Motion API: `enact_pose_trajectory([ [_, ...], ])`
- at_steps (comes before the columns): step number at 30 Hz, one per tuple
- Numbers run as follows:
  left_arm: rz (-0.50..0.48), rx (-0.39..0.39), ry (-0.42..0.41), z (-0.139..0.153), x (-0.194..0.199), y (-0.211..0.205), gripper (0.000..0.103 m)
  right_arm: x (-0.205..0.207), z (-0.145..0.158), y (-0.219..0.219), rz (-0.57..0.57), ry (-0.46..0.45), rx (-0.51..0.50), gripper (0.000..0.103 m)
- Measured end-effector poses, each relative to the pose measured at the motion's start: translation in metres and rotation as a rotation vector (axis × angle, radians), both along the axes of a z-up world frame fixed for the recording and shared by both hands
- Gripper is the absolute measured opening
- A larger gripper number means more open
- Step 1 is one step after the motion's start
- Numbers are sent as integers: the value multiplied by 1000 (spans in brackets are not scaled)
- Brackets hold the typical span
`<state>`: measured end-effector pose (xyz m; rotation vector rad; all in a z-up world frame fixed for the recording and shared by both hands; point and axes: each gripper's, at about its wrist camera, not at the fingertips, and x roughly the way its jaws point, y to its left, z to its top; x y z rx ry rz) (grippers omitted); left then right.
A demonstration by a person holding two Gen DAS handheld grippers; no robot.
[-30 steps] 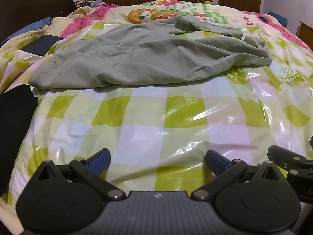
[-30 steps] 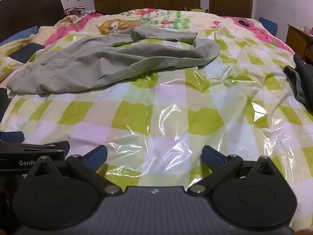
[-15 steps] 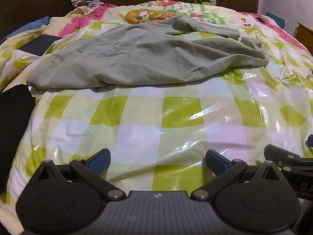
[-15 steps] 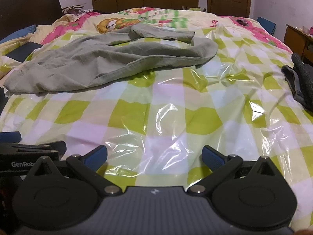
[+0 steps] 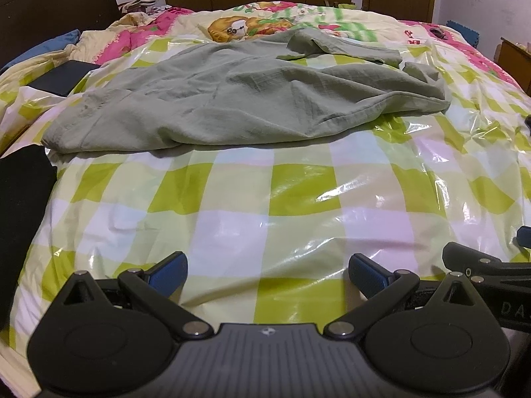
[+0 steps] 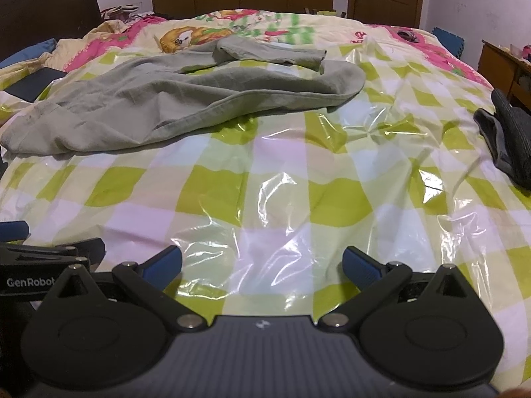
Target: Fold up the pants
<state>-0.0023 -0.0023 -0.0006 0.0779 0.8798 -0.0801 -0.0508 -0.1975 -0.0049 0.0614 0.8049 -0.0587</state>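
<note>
Writing: "GenRobot" in white on the left gripper's black side, seen at the left edge of the right wrist view; the letters "DA" on the right gripper's side, cut off at the right edge of the left wrist view.
Left gripper (image 5: 267, 273): spread wide, blue pads (image 5: 167, 272) well apart, nothing between them, low over the sheet.
Right gripper (image 6: 262, 265): also spread wide, blue pads (image 6: 360, 265) apart, gripping nothing, just beside the left one.
Pants (image 5: 232, 99): grey-green, rumpled, unfolded, lying well ahead of both grippers; broad end ahead and to the left, a leg curving off to the right, the other leg doubled back on top at the far side.
Sheet (image 5: 298, 199): glossy green, white and pink check, crinkled plastic shine, under both grippers and under the pants.
Quilt (image 6: 265, 23): cartoon print, pink edging, beyond the pants.
Dark cloth (image 6: 507, 139): grey-black heap, ahead and far right of the right gripper, apart from the pants.
Dark flat thing (image 5: 63, 78): ahead and far left, beside the pants' broad end; what it is, can't tell.
Containers: can't make any out.
</note>
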Motion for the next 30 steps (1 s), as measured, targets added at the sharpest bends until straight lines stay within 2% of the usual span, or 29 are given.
enact_pose_trajectory([
  [30,0,9,3,-4,0,-2,103,2,-6,-1,-3,10,15,102],
])
